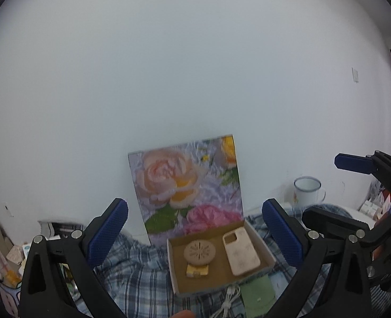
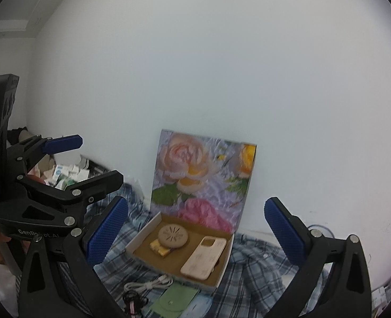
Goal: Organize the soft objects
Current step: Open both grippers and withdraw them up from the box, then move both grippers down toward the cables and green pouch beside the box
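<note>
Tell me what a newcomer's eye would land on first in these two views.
The flower-painted lid stands upright against the white wall, the brightest thing in sight. Below it the open shallow box rests on a plaid cloth and holds a round beige disc beside a pale phone case. Both claws, left and right, hang open and empty in front of the box.

Both views are lit softly and evenly, with no single light source to be made out. The white wall point(image 1: 195, 79) is rendered as a hazy, washed-out grey-blue. Shadows are faint. No glare is seen. Strong fisheye bending is shown, and the corners are cut off by a dark round rim. The flowered lid point(image 2: 203, 175) and the mug point(image 1: 308, 189) are blurred; fine detail is lost throughout.
</note>
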The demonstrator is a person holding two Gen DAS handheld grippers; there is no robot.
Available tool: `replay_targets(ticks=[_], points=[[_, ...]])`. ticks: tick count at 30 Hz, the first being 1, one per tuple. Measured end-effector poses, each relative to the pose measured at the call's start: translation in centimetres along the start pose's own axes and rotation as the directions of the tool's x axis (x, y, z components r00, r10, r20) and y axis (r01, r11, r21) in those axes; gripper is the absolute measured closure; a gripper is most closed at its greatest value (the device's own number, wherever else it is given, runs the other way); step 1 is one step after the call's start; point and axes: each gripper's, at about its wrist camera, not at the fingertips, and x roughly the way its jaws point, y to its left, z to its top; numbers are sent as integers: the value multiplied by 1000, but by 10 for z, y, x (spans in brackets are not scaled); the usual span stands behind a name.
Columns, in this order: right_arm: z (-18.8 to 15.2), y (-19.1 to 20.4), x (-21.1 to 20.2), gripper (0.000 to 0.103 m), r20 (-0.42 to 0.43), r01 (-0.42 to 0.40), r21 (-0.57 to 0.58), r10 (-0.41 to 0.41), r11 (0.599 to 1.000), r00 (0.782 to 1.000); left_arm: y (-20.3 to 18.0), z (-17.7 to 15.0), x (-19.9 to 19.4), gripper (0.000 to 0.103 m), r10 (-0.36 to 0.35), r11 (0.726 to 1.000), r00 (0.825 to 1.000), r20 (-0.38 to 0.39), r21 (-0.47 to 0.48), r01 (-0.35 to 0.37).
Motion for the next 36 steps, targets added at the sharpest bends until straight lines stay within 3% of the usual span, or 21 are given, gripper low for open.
replay_targets(ticks=[14, 24, 32, 36], points=[[-52, -6, 26, 0, -105, -41, 29, 44, 999, 993, -8, -56, 31, 0, -59, 998, 989, -134, -5, 58], [-83, -10, 45, 0, -185, -48, 57, 58, 997, 981, -17, -89, 57, 1, -103, 995, 969, -224, -9, 104], [-112, -8, 59, 0, -257, -78, 81, 96, 994, 962, -17, -123, 74, 1, -166, 986, 934, -318, -63, 154], [-128, -3, 66, 0, -297, -121, 90, 142, 989, 944, -15, -146, 78, 1, -210, 978, 906, -367, -90, 190]])
